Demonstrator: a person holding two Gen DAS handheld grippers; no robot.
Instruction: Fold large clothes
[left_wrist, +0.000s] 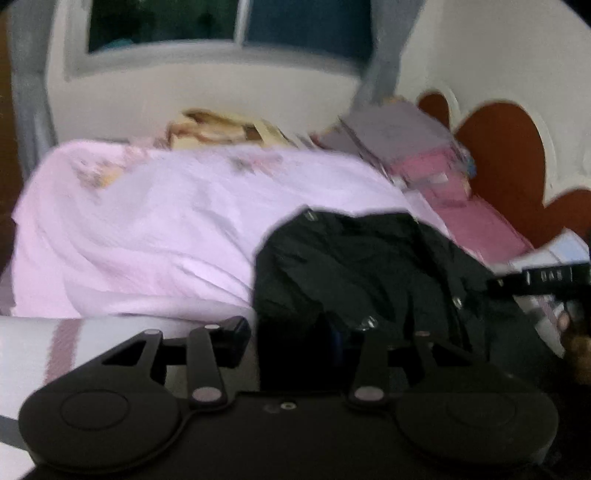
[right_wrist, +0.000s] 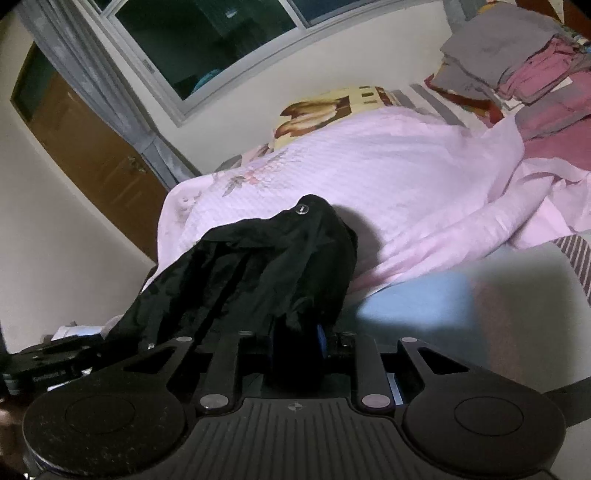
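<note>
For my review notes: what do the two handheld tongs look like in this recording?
Both the left tongs and the right tongs are matte black plastic: a wide base with two round discs, and slanted linkage bars pinned by pale round rivets. The right one's base is ribbed, with a small crosshair mark and blue at the finger pads. No cables or sleeves show.

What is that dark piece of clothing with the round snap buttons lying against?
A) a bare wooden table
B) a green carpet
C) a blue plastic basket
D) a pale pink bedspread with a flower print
D: in the right wrist view the crumpled black garment with snap buttons rests against the pale pink floral bedspread, and the left wrist view shows the same.
</note>
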